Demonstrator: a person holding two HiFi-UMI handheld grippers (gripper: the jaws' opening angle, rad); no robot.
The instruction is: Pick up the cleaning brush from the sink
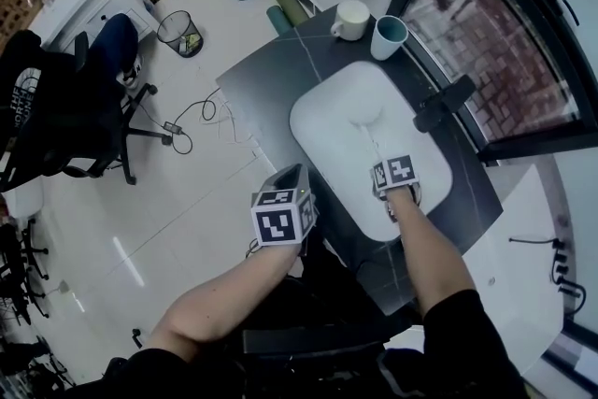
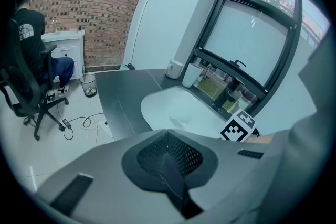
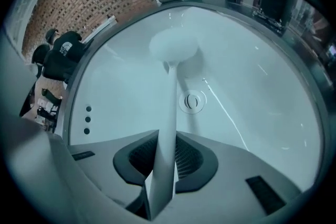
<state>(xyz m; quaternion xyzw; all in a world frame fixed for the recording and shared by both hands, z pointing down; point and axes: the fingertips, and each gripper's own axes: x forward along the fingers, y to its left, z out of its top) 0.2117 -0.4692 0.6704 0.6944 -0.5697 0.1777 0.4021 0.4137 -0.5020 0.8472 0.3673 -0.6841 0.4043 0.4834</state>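
A white cleaning brush (image 3: pixel 169 113) lies in the white sink (image 3: pixel 262 92), its round head (image 3: pixel 173 44) resting on the basin floor beyond the drain (image 3: pixel 192 102). My right gripper (image 3: pixel 163 170) points steeply down into the sink and is shut on the brush's flat handle, which runs up between the pads. In the head view the right gripper (image 1: pixel 394 187) is over the near end of the sink (image 1: pixel 322 121), with the brush (image 1: pixel 369 119) stretching away from it. My left gripper (image 1: pixel 288 187) hovers left of the sink over the dark counter's near edge; its jaws (image 2: pixel 168 157) are shut on nothing.
Two mugs (image 1: pixel 351 19) (image 1: pixel 388 36) stand on the dark counter (image 1: pixel 262 75) behind the sink. A black faucet (image 1: pixel 444 103) sits at the sink's right, under the window. A person sits on an office chair (image 1: pixel 56 117) on the floor at left, near a waste bin (image 1: pixel 179 31).
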